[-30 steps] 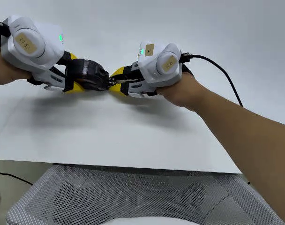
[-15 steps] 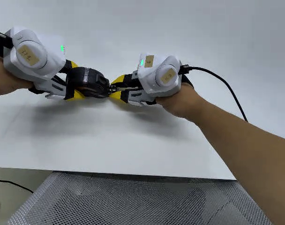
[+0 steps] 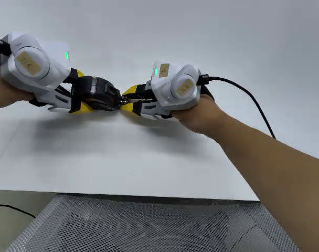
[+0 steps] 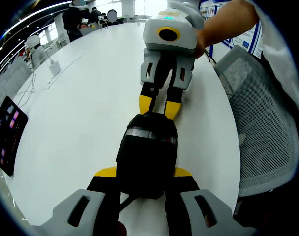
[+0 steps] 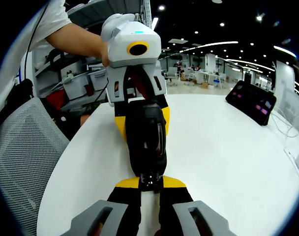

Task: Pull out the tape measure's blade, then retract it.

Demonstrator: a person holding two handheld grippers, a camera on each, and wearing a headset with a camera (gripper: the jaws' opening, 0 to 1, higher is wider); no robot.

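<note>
Head view showed my left tool (image 3: 86,94) clamped on the tape (image 3: 102,92) over the desk (image 3: 149,152), and my right tool (image 3: 129,100) pinching its hook (image 5: 150,180). I judged the case rigid and the blade springy; correct holds were case sides and hook.

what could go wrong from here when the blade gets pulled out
The right gripper pinches just the small blade hook at its very tips, so it could slip off once the pull starts. The left gripper clamps the tape measure by its sides, in the air above the table; a hard or off-line pull might twist it loose and drop it.
</note>
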